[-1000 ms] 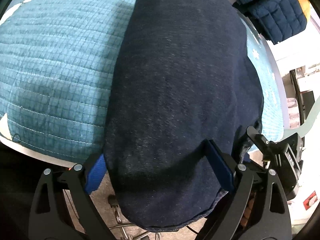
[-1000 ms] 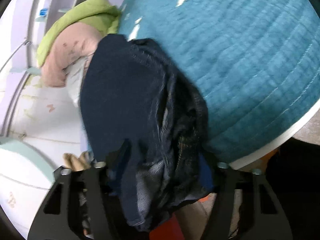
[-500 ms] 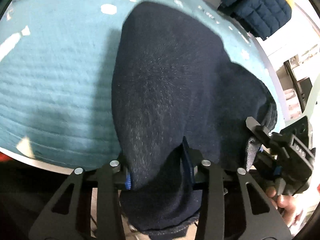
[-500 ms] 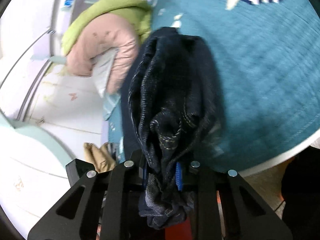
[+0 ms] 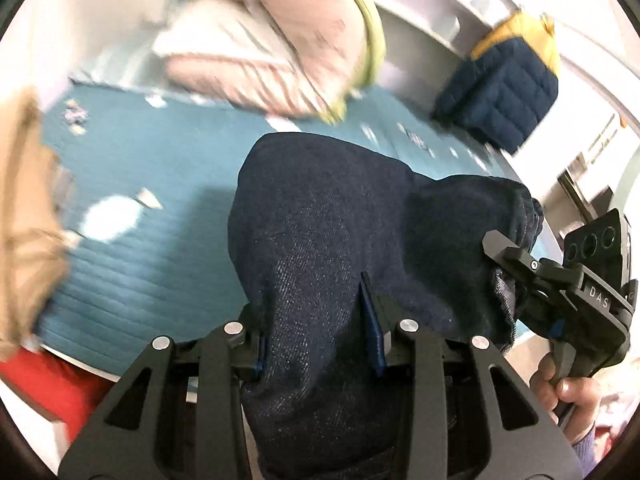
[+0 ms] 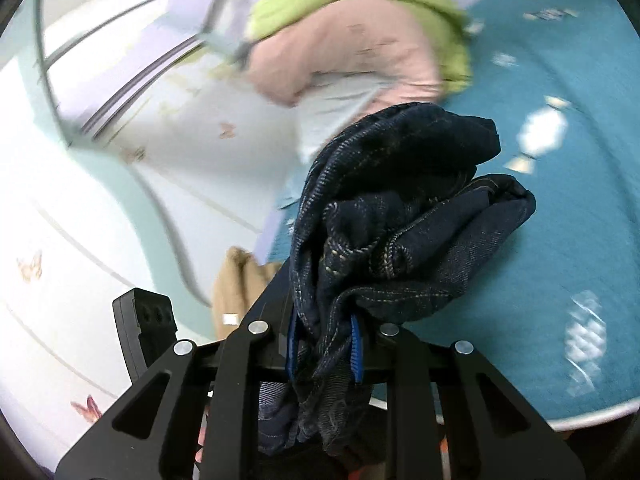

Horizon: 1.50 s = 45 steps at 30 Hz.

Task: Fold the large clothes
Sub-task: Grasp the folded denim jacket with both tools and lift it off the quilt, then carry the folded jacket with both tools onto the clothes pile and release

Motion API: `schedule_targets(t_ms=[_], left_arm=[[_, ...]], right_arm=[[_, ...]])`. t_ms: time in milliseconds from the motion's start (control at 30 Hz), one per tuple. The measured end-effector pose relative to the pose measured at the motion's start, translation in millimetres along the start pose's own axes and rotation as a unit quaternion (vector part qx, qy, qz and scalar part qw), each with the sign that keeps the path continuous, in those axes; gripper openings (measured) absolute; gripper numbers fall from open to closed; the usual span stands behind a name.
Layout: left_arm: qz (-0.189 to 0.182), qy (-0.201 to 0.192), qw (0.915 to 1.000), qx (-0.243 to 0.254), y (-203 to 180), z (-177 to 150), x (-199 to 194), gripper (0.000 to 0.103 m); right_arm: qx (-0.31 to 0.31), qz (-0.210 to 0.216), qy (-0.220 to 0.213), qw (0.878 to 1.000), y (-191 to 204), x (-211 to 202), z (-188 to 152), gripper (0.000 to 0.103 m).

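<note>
Dark blue jeans (image 5: 340, 220) are lifted off the teal quilted bed cover (image 5: 152, 208). My left gripper (image 5: 316, 344) is shut on one part of the denim, which bulges up over the jaws. My right gripper (image 6: 324, 344) is shut on a bunched, seamed edge of the same jeans (image 6: 400, 216). In the left wrist view the right gripper (image 5: 560, 284) shows at the right edge, held by a hand and clamped on the jeans' far end. Both hold the cloth near the bed's front edge.
A pink and green bedding pile (image 5: 288, 40) lies at the far side of the bed, also in the right wrist view (image 6: 360, 40). A navy and yellow puffer jacket (image 5: 504, 88) sits at the back right. A tan garment (image 5: 24, 208) lies at the left.
Both grippers closed on the jeans, which were lying flat on the bed, and have raised them. The cloth is now bunched and the views have tilted up toward the far bedding.
</note>
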State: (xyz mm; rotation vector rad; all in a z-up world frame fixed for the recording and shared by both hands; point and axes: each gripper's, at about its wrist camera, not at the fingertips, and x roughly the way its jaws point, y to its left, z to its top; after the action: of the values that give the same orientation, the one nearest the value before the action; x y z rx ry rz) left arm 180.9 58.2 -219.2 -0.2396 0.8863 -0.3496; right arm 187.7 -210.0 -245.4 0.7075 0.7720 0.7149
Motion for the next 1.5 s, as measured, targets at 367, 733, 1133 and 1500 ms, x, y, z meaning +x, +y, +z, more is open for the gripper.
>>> schedule_targets(t_ms=[367, 733, 1133, 1500], left_arm=[[0.134, -0.153, 0.979, -0.02, 170, 69, -172, 0.036], [0.208, -0.095, 0.9677, -0.106, 346, 44, -168, 0.038], [0.23, -0.11, 0.9492, -0.185, 371, -10, -145, 0.079], [0.357, -0.119, 0.9183, -0.123, 289, -30, -206, 0.09]], right_arm=[[-0.122, 0.154, 0.064, 0.978, 185, 204, 15, 0.019], [-0.071, 0.088, 0.182, 0.977, 185, 380, -77, 0.019], [-0.055, 0.027, 0.248, 0.967, 144, 432, -100, 0.03], [-0.208, -0.057, 0.202, 0.955, 175, 344, -78, 0.065]])
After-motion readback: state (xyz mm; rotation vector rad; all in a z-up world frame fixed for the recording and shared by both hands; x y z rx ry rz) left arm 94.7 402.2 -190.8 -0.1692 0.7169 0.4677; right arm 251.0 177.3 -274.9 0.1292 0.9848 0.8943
